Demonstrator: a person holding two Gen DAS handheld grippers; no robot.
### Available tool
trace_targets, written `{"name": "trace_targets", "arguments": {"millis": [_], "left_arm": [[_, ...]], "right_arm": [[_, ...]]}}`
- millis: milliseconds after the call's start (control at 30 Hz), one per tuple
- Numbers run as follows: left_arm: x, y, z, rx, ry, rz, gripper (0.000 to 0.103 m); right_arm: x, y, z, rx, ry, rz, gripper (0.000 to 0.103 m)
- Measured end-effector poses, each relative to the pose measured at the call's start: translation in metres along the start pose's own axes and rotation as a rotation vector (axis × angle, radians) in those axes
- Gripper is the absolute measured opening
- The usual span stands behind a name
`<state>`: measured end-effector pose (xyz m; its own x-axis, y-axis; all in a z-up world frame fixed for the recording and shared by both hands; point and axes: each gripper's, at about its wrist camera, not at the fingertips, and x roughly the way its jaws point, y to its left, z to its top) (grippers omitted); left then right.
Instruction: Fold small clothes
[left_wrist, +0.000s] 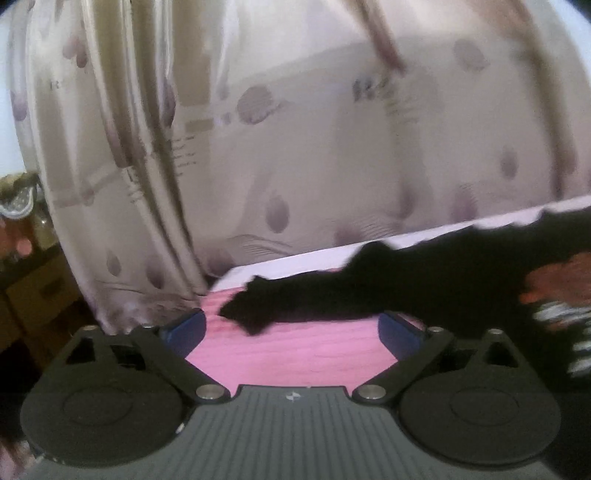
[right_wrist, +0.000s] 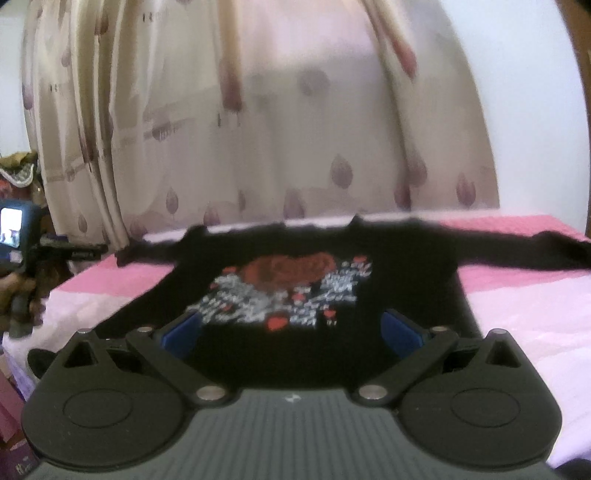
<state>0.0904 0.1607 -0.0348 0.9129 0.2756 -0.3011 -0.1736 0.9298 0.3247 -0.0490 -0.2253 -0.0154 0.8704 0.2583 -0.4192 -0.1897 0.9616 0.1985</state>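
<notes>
Cream curtain (right_wrist: 258, 129) with dark petal marks hangs across the far side in both views, gathered into folds at the left. Below it a bed (right_wrist: 517, 295) covered in pink cloth, brighter pink at the far edge and paler near, fills the lower scene.

Flat on the bed lies a black sweater (right_wrist: 280, 266), front up, with both sleeves stretched out to left and right along the far edge. Its chest carries a red and white print (right_wrist: 280, 291), too blurred to read. In the left wrist view one sleeve (left_wrist: 332, 295) runs in from the right, its cuff ending on the pink cloth just beyond the jaws.

Right gripper (right_wrist: 291, 328) hovers over the near hem of the sweater, jaws spread wide with the black cloth showing between the blue pads (right_wrist: 400, 332); nothing is pinched. Left gripper (left_wrist: 291, 328) sits near the cuff, jaws likewise spread wide and pinching nothing, bare pink cloth between them.

At the far left of the right wrist view, a small lit screen (right_wrist: 14, 229) shows beside the bed.
</notes>
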Motion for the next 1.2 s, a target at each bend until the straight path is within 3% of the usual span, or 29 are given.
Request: {"name": "trace_targets", "arguments": {"millis": [67, 133, 367, 467, 533, 600, 733, 767, 800, 900, 1000, 1100, 1200], "left_arm": [[0.029, 0.014, -0.006, 0.039, 0.014, 0.026, 0.091], [0.061, 0.028, -0.008, 0.095, 0.007, 0.007, 0.083], [0.126, 0.035, -0.014, 0.302, 0.009, -0.064, 0.079], [0.145, 0.037, -0.013, 0.320, 0.033, -0.102, 0.064], [0.162, 0.041, -0.013, 0.308, 0.073, -0.115, 0.039], [0.178, 0.047, -0.014, 0.284, 0.114, -0.114, 0.030], [0.195, 0.050, -0.015, 0.274, 0.134, -0.116, 0.028], [0.197, 0.050, -0.013, 0.271, 0.136, -0.126, 0.024], [0.199, 0.053, -0.011, 0.257, 0.136, -0.123, 0.013], [0.205, 0.077, 0.003, 0.093, 0.125, -0.022, 0.010], [0.215, 0.120, 0.019, -0.065, 0.141, 0.157, 0.010], [0.234, 0.177, 0.026, -0.256, 0.231, 0.296, 0.009], [0.247, 0.208, 0.019, -0.303, 0.308, 0.373, 0.011]], "right_arm": [[0.009, 0.002, -0.003, -0.009, 0.028, -0.003, 0.103], [0.017, 0.003, -0.005, -0.015, 0.049, -0.006, 0.103], [0.042, 0.007, -0.008, -0.014, 0.123, -0.025, 0.103], [0.051, 0.009, -0.010, -0.016, 0.148, -0.029, 0.103], [0.056, 0.011, -0.010, -0.021, 0.167, -0.032, 0.103], [0.060, 0.014, -0.011, -0.026, 0.182, -0.031, 0.103], [0.065, 0.018, -0.013, -0.040, 0.205, -0.026, 0.103], [0.067, 0.020, -0.013, -0.047, 0.210, -0.028, 0.103], [0.068, 0.021, -0.013, -0.052, 0.215, -0.029, 0.103], [0.071, 0.023, -0.012, -0.056, 0.221, -0.026, 0.103], [0.073, 0.026, -0.011, -0.060, 0.224, -0.025, 0.103], [0.074, 0.029, -0.011, -0.066, 0.223, -0.020, 0.103], [0.076, 0.030, -0.012, -0.057, 0.228, -0.013, 0.103]]}}
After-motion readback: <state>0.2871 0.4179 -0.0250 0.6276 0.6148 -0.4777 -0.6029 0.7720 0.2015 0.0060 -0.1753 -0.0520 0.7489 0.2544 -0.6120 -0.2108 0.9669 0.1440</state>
